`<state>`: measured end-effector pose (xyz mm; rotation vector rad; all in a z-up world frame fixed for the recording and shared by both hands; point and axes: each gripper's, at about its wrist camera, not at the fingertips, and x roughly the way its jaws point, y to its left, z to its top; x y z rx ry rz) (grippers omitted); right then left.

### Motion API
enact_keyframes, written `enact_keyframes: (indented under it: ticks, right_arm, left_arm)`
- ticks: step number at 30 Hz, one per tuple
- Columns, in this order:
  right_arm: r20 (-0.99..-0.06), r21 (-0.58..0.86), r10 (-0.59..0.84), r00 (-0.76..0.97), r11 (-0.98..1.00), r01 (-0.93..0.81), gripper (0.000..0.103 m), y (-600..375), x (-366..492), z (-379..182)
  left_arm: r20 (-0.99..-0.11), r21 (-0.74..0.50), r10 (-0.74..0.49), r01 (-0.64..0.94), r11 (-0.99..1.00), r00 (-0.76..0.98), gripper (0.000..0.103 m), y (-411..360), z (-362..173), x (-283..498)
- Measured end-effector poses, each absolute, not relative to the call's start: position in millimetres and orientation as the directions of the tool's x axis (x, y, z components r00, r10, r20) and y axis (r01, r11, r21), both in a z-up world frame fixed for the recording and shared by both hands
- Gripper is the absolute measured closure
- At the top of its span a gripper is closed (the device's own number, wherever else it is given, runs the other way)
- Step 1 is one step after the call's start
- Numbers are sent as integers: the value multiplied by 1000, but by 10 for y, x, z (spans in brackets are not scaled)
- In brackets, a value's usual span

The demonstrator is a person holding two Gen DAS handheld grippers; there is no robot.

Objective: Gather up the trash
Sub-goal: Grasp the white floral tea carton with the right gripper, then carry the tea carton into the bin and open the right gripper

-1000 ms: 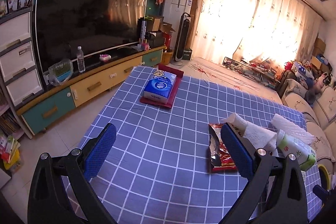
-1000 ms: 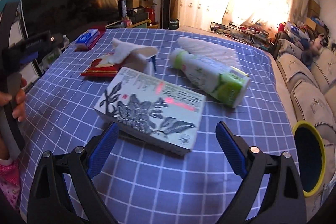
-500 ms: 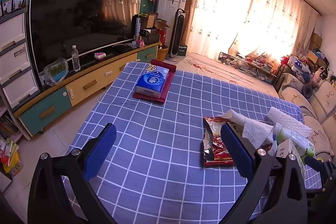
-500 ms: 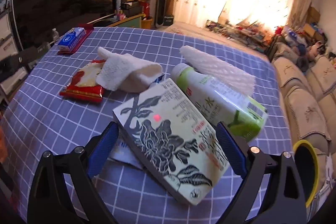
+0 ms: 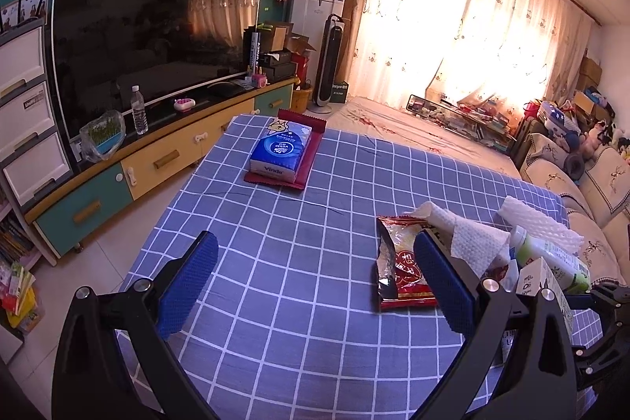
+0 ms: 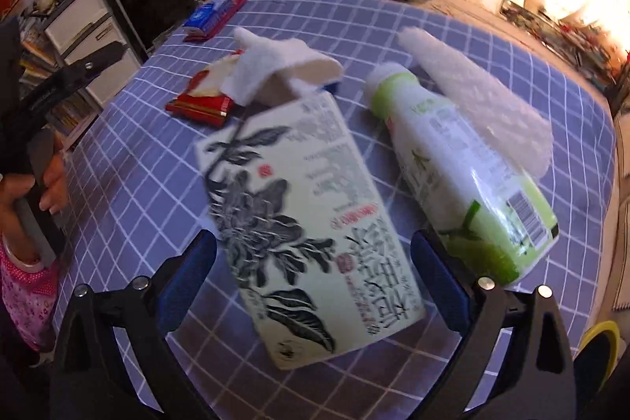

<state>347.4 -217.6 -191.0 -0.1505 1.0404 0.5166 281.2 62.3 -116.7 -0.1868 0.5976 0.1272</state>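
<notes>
A pale box with a black flower print (image 6: 307, 219) lies on the blue checked tablecloth (image 6: 157, 160), between the open jaws of my right gripper (image 6: 313, 278). Beside it lie a green and white bottle (image 6: 464, 168), white foam netting (image 6: 476, 89), a crumpled white tissue (image 6: 275, 65) and a red snack wrapper (image 6: 201, 101). My left gripper (image 5: 315, 282) is open and empty above the cloth, with the wrapper (image 5: 397, 262) and tissue (image 5: 468, 239) by its right finger. The box (image 5: 545, 286) and bottle (image 5: 551, 258) show at its right edge.
A blue tissue pack (image 5: 281, 152) on a red tray sits at the table's far side. A TV (image 5: 149, 34) on a low cabinet stands left. A sofa (image 5: 590, 184) runs along the right. A yellow-rimmed bin (image 6: 598, 353) sits at the right beside the table.
My right gripper has moved forward and turned, so the flower box now lies lengthwise between its jaws. My left gripper has drifted back a little and stays open.
</notes>
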Motion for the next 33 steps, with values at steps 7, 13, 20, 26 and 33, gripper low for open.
enact_keyframes:
  ticks: [7, 13, 20, 26, 33]
  right_arm:
    - [-846, 138, 371, 382, 845, -516, 9, -2096, 3121, -2023]
    - [-811, 167, 419, 409, 834, -526, 13, -1972, 2879, -2006]
    - [-793, 113, 335, 509, 902, -417, 31, -1872, 2836, -2054]
    - [-776, 160, 350, 525, 914, -372, 33, -1984, 2775, -2031]
    - [-743, 216, 389, 544, 910, -355, 33, -2157, 2503, -1916]
  left_arm:
    - [-563, -136, 63, -168, 976, 824, 5, 619, -1161, 2797]
    - [-561, -130, 68, -168, 977, 825, 5, 602, -1157, 2793]
    - [-565, -132, 68, -172, 976, 823, 5, 602, -1166, 2787]
    - [-563, -115, 74, -166, 979, 823, 5, 565, -1170, 2787]
    - [-564, -113, 74, -166, 980, 822, 5, 560, -1168, 2790]
